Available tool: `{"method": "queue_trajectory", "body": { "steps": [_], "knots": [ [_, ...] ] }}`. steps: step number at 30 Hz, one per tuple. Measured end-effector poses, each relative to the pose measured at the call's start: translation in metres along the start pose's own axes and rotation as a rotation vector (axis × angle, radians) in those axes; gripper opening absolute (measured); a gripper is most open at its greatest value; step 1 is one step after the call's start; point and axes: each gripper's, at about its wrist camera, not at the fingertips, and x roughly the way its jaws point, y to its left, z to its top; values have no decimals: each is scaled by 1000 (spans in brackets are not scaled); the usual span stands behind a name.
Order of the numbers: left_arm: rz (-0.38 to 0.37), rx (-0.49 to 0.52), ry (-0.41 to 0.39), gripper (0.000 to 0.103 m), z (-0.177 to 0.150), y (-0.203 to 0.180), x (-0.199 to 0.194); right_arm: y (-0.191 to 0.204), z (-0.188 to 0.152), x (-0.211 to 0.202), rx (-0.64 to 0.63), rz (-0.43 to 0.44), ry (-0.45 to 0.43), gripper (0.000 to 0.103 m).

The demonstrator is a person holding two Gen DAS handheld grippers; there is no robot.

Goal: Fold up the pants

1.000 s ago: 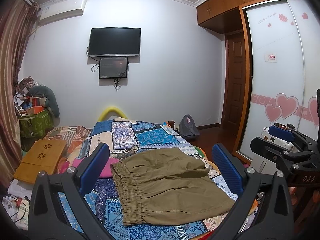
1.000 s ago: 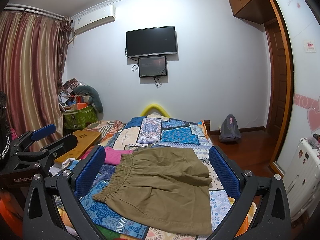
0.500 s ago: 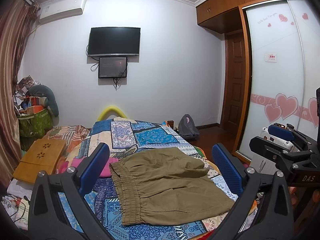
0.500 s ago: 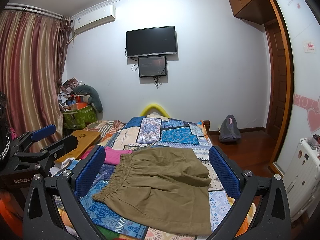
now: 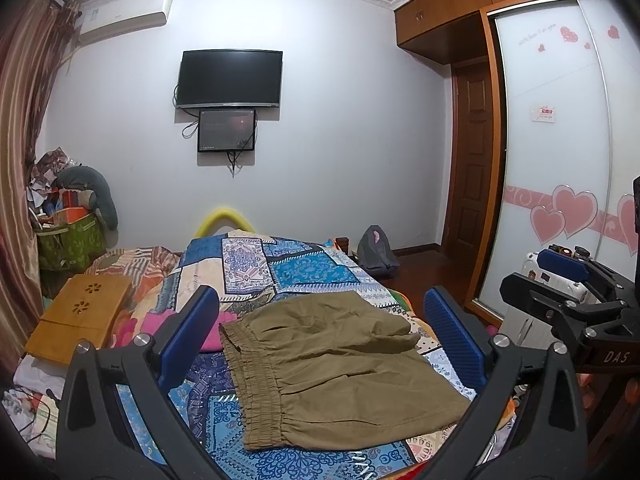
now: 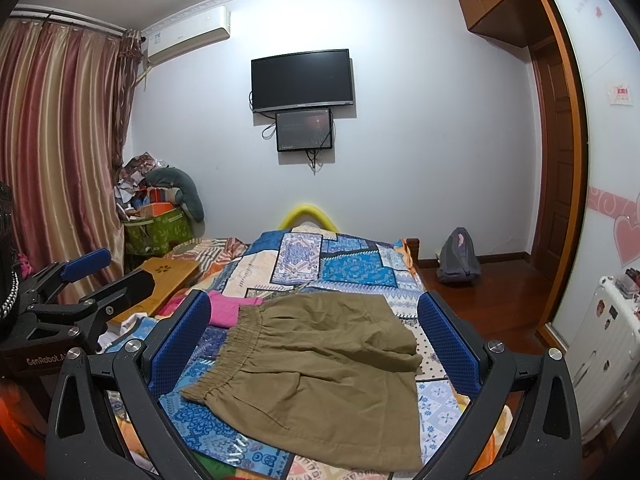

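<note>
Olive shorts [image 5: 336,364] lie flat on patchwork quilt [image 5: 288,268]. Left tool [image 5: 320,344] and right tool [image 6: 314,342] both spread wide, empty, above them.

A bedroom in a home. A bed [image 5: 304,268] with a patchwork cover fills the middle. A television [image 6: 302,78] hangs on the far wall with an air conditioner [image 6: 188,34] near the ceiling. Striped curtains [image 6: 60,140] hang on the left, and a wardrobe [image 5: 560,140] with heart stickers on its sliding doors stands on the right, beside a wooden door [image 5: 472,184].
</note>
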Motion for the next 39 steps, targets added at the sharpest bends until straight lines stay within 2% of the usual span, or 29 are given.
{"method": "queue_trajectory", "body": {
  "steps": [9,14,18,23,33,39],
  "knots": [
    [11,-7,20,103,-5,3,10,-6,-5,12,5,-19,20,103],
    [50,-5,48,103,-8,9,33,-16,-13,24,14,-46,49,103],
    [92,16,79,103,-11,20,61,-35,-21,42,5,-125,80,103],
    [115,39,135,103,-17,40,103,-66,-26,67,26,-177,124,103],
    [158,-4,242,103,-18,105,207,-99,-16,131,-20,-188,195,103],
    [206,38,322,103,-33,137,274,-112,-14,187,-61,-178,225,103]
  ]
}}
